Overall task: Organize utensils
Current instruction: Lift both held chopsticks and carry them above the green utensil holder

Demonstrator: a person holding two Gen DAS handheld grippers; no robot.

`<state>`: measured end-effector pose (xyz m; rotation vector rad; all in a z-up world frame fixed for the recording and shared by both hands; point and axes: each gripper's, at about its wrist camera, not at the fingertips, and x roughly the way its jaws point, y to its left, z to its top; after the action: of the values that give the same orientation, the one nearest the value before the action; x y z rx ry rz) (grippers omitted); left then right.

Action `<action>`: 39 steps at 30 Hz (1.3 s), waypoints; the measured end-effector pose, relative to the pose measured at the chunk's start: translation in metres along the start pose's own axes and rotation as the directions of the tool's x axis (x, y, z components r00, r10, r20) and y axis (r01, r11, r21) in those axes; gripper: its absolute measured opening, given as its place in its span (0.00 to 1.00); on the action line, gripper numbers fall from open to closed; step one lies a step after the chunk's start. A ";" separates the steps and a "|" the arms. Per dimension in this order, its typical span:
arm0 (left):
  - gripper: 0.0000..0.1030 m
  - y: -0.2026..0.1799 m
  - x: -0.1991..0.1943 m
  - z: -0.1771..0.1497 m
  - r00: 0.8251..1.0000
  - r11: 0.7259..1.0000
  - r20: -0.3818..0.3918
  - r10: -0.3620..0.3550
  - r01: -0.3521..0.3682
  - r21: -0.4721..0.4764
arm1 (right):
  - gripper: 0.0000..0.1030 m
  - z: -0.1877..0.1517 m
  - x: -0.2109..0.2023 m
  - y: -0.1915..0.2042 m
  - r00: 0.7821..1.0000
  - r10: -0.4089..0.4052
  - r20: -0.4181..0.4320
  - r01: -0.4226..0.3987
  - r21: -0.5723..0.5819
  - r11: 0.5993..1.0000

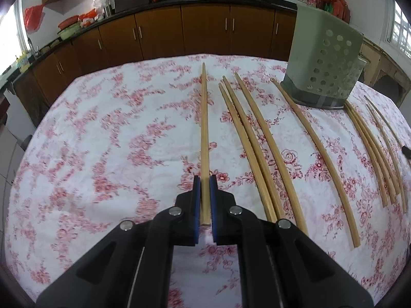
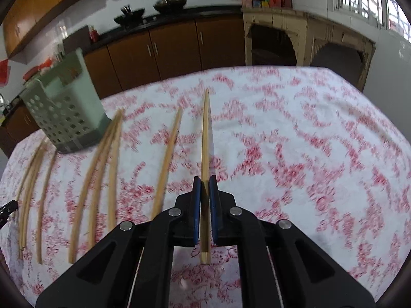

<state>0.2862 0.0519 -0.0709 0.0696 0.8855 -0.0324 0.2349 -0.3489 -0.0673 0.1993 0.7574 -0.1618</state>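
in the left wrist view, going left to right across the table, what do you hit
chopstick held in the left hand-held gripper at → group of three chopsticks → single chopstick → green perforated utensil holder → bundle of chopsticks near the right edge

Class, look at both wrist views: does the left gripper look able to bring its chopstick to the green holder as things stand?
Probably yes. The left gripper is shut on one chopstick, and the holder stands upright ahead to its right, with only flat-lying chopsticks on the cloth between them.
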 end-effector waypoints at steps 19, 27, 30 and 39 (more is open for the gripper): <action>0.07 0.006 -0.123 0.040 0.938 0.998 0.339 -0.068 0.066 0.018 | 0.07 0.051 -0.099 -0.003 0.941 0.048 0.336 -0.049 -0.004 0.999; 0.07 0.013 -0.146 0.066 0.910 0.996 0.411 -0.056 0.080 -0.041 | 0.07 0.072 -0.113 0.002 0.919 0.072 0.388 -0.076 -0.005 0.997; 0.07 0.014 -0.152 0.076 0.903 0.996 0.427 -0.045 0.074 -0.050 | 0.07 0.076 -0.114 0.004 0.919 0.072 0.387 -0.079 0.002 0.997; 0.07 0.014 -0.162 0.090 0.896 0.997 0.443 -0.030 0.056 -0.046 | 0.07 0.083 -0.116 0.003 0.924 0.064 0.376 -0.074 0.012 0.997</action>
<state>0.2536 0.0592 0.1121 -0.0121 0.4302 -0.0612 0.2078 -0.3574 0.0722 0.2117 0.3653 -0.1378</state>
